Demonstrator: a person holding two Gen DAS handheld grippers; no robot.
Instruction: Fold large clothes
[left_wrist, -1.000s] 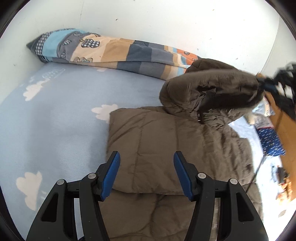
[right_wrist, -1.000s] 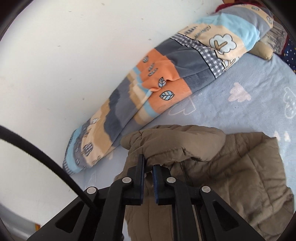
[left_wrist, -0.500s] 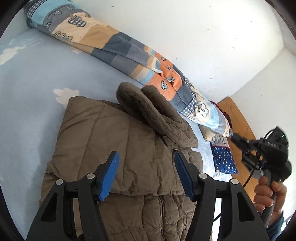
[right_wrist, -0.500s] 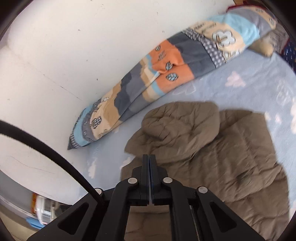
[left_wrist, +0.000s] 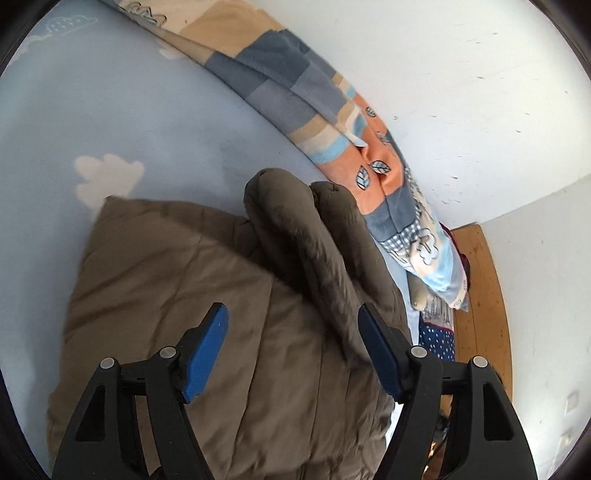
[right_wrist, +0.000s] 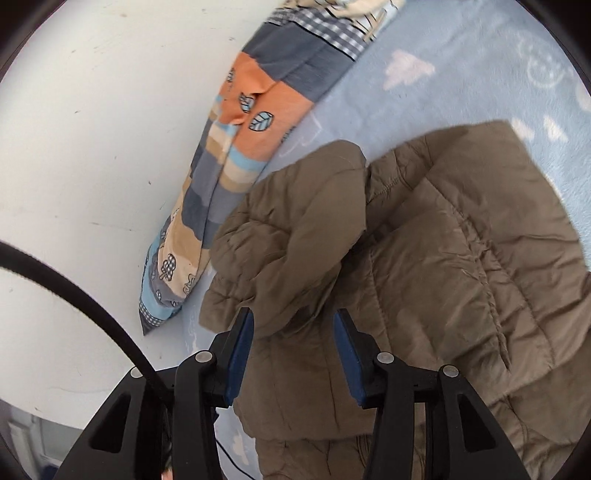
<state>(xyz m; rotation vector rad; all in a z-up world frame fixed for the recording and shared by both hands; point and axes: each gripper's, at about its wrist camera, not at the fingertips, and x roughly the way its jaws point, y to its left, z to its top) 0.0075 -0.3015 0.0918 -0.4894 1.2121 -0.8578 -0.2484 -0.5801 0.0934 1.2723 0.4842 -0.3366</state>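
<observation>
Lying on the bed (left_wrist: 110, 110), the brown jacket (left_wrist: 177, 280) spreads under and ahead of both grippers. The left gripper (left_wrist: 293, 332) has just been opening — jaws wide, nothing gripped. The right gripper (right_wrist: 293, 332) has just been opening too — its hood (right_wrist: 295, 229) lies between the fingers, unpinched.
</observation>
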